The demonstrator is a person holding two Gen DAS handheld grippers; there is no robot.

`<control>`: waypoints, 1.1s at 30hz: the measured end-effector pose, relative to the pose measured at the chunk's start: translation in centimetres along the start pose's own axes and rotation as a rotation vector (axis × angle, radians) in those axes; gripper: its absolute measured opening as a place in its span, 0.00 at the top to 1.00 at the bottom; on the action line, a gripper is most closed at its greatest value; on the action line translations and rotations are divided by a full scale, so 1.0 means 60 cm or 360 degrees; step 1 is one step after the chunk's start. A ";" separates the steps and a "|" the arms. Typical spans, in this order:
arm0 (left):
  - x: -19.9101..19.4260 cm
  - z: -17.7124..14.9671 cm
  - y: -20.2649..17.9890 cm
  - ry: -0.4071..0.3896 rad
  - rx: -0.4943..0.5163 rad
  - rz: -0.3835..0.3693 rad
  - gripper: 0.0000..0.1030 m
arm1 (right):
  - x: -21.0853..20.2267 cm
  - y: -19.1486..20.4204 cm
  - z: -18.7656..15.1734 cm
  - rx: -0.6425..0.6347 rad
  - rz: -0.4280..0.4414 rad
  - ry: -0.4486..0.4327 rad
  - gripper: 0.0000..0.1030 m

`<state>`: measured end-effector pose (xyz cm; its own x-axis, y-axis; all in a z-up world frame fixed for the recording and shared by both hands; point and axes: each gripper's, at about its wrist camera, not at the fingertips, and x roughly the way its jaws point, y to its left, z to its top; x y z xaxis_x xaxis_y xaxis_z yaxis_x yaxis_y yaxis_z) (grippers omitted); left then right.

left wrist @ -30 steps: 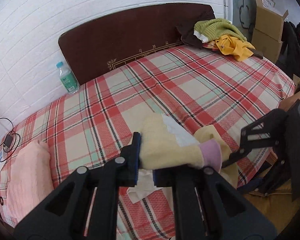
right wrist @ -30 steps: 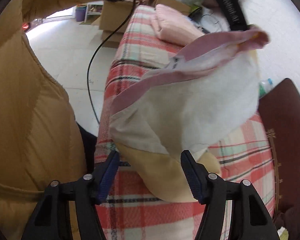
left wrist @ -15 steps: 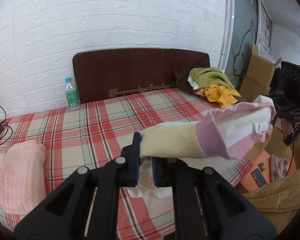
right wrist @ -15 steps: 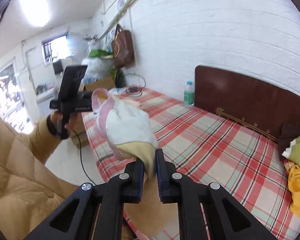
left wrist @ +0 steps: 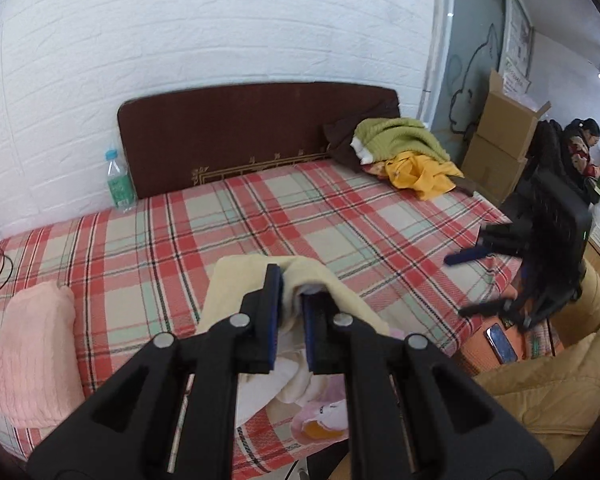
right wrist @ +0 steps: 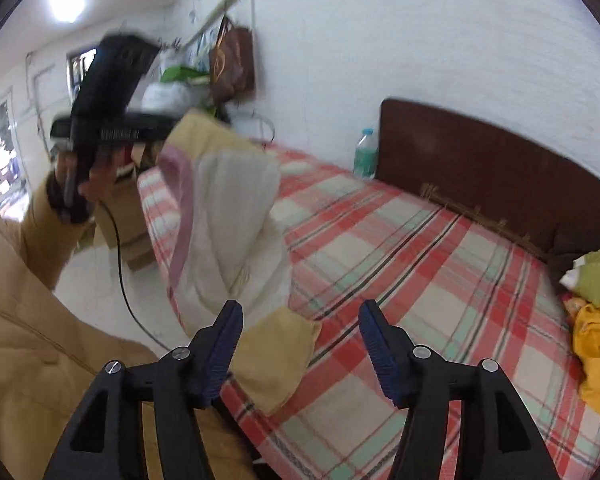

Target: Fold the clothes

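My left gripper [left wrist: 290,280] is shut on a pale yellow garment [left wrist: 340,292] with white lining and pink trim, held above the near edge of the plaid bed [left wrist: 260,220]. In the right wrist view the garment [right wrist: 228,216] hangs from the left gripper [right wrist: 156,128] at upper left, its yellow lower end draped by the bed edge. My right gripper [right wrist: 300,316] is open and empty, just right of the hanging cloth. It also shows in the left wrist view [left wrist: 472,284], open over the bed's right edge.
A folded pink knit [left wrist: 32,352] lies at the bed's left end. A pile of green and yellow clothes [left wrist: 412,156] sits at the far right by the brown headboard [left wrist: 240,132]. A water bottle [left wrist: 120,184] stands by the wall. Cardboard boxes [left wrist: 500,144] stand right.
My right gripper has opened and let go of the garment, moving away to the right. The garment now hangs only from my left gripper, which has lowered slightly.
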<state>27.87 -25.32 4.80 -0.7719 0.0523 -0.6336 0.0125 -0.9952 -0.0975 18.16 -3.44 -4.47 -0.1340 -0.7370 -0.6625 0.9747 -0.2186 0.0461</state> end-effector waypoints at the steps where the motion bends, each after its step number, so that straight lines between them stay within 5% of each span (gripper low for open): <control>1: 0.010 0.000 0.007 0.0028 -0.0037 0.0011 0.89 | 0.045 0.011 -0.011 -0.0020 0.0054 0.0084 0.40; 4: 0.016 0.004 0.018 0.0039 -0.0091 0.0055 0.89 | 0.139 0.062 -0.034 -0.0106 0.0197 0.0213 0.40; 7: 0.013 0.009 0.023 0.0026 -0.0124 0.0104 0.89 | 0.175 0.096 -0.039 -0.0101 0.0297 0.0181 0.39; 12: 0.006 0.006 0.027 0.0017 -0.0145 0.0100 0.89 | 0.201 0.107 -0.032 -0.0081 0.0257 0.0121 0.40; 15: 0.002 0.002 0.030 0.0013 -0.0156 0.0080 0.89 | 0.211 0.077 -0.035 0.0073 0.0225 0.0198 0.93; 21: -0.034 -0.007 0.037 -0.0042 -0.0171 0.0005 0.89 | 0.067 -0.036 -0.019 0.0446 0.0378 -0.0095 0.94; 29: -0.134 -0.017 0.009 -0.0167 -0.0085 -0.0294 0.89 | -0.175 -0.075 0.007 0.0471 0.0289 -0.0466 0.94; 33: -0.116 -0.001 -0.015 -0.0136 -0.0005 -0.0351 0.89 | -0.209 -0.076 0.025 0.0457 0.0260 -0.0511 0.94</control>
<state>33.26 -24.81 9.23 -0.8071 0.2609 -0.5296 -0.1604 -0.9602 -0.2287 15.14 5.84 4.76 -0.0751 -0.9275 -0.3663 0.9048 -0.2178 0.3660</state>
